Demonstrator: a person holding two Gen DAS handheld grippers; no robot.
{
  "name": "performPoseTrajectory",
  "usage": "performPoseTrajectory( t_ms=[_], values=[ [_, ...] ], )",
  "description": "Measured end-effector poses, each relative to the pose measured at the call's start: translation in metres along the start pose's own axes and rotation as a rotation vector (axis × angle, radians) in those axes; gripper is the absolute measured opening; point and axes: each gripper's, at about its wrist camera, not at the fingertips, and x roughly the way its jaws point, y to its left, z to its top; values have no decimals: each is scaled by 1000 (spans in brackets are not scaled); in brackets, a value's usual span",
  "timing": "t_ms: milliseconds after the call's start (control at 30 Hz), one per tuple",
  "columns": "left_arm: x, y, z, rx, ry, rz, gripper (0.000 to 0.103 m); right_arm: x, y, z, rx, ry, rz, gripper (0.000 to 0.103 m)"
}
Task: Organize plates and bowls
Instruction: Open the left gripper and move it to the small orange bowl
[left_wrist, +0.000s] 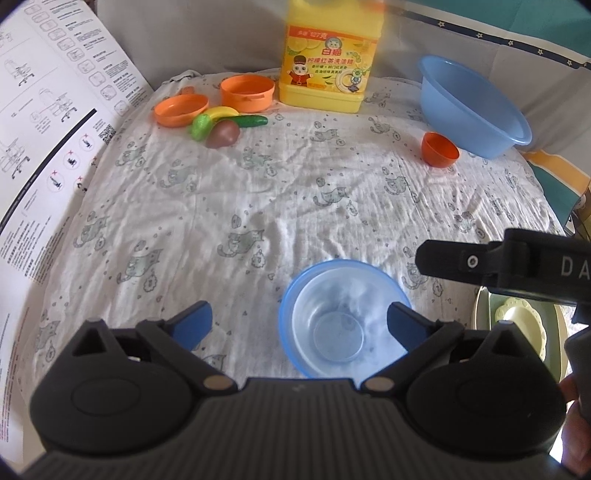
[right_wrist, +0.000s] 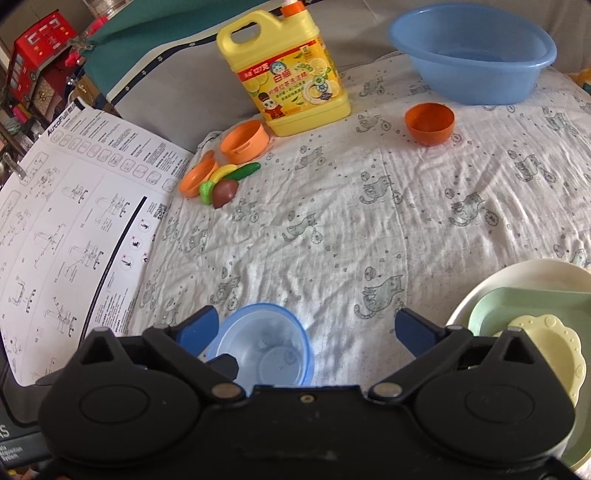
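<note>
We saw a clear blue-rimmed bowl (left_wrist: 345, 321) upright near us; stacked pale plates (right_wrist: 532, 306) sat right.

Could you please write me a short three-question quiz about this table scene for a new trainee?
1. True or false: the left claw is shut on the clear bowl.
2. What sits on top of the plate stack: A) yellow scalloped dish, B) orange bowl, C) toy banana?
3. What colour is the big basin?

Key: 1 false, both claws stand open; 2 A; 3 blue.
</note>
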Motion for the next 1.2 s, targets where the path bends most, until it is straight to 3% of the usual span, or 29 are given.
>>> performPoseTrajectory(
  t_ms=[300,600,867,1100,1200],
  values=[
    [15,-24,26,25,20,2,103,-6,-38,27,79,-44,-21,103],
    [36,-64,82,47,2,-21,103,-12,-88,71,160,-101,-50,103],
    [81,-109,134,80,7,-22,103,-1,-141,121,227,-128,-93,103],
    [127,-136,162,90,3,-7,103,28,-178,155,312,-116,-77,103],
    [146,-144,171,93,2,-4,101,44,-186,165,328,-117,-65,93]
  ],
)
